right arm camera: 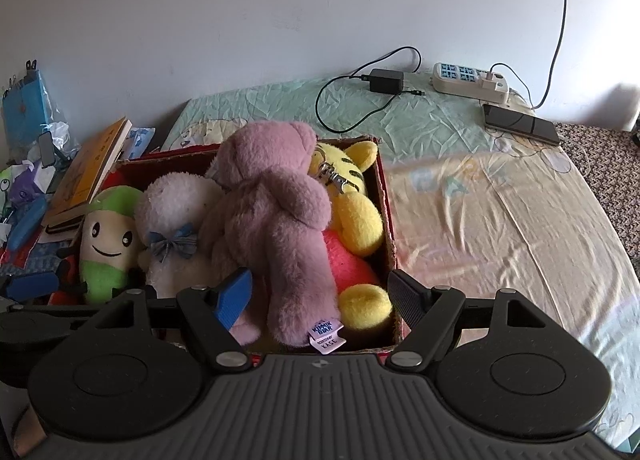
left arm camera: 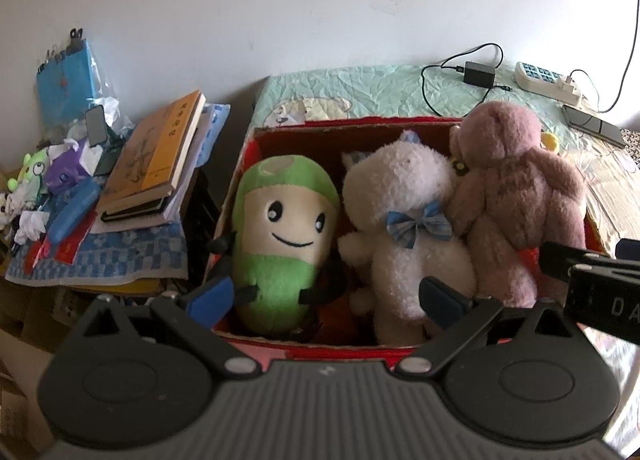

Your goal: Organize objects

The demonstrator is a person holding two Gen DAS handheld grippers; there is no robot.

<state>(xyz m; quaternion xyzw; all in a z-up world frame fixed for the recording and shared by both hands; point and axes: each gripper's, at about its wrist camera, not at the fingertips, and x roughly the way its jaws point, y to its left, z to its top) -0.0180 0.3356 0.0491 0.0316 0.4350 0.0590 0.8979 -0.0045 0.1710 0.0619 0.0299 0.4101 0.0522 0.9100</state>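
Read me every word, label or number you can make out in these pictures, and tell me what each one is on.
"KIMMIK BEAR": fabric tag of the pink plush bear; the smaller print below it is unclear.
"DA": cut off, on the right gripper's body in the left wrist view.
Yellow book: cover characters too blurred to read.
Power strip: no readable marking.

Green point(left arm camera: 280, 236), white point(left arm camera: 404, 236), pink point(right arm camera: 276, 220) and yellow plush toys point(right arm camera: 356, 212) fill red box point(right arm camera: 384, 196).

We see the red box point(right arm camera: 386, 196) packed wall to wall with plush toys, the pink bear point(right arm camera: 276, 220) rising above its rim. At three o'clock the bed point(right arm camera: 500, 220) lies open. At one o'clock a charger point(right arm camera: 386, 80), power strip point(right arm camera: 468, 82) and phone point(right arm camera: 520, 124) block passage; at nine, stacked books point(right arm camera: 86, 176).
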